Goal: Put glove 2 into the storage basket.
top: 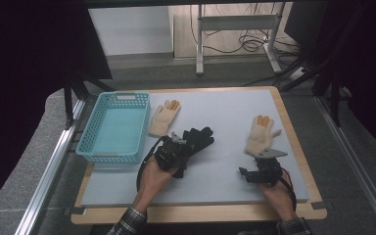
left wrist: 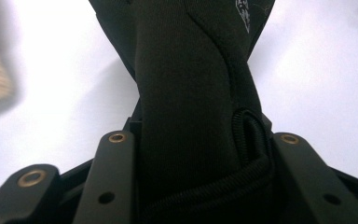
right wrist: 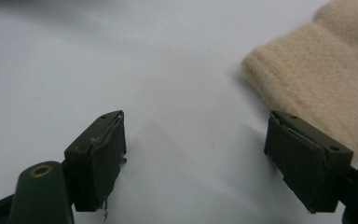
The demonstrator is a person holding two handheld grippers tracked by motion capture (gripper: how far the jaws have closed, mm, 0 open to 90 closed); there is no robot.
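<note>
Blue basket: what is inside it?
The blue basket shows a bare turquoise floor with no items; its near wall hides a strip of the floor. Both cream gloves and the black glove lie outside.

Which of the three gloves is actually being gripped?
The black glove, clamped in the left tool. Both cream gloves lie free on the table.

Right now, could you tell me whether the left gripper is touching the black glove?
Touching. In the left gripper view, the black glove sits clamped between both jaws of the left gripper, its fabric pressed against each.
</note>
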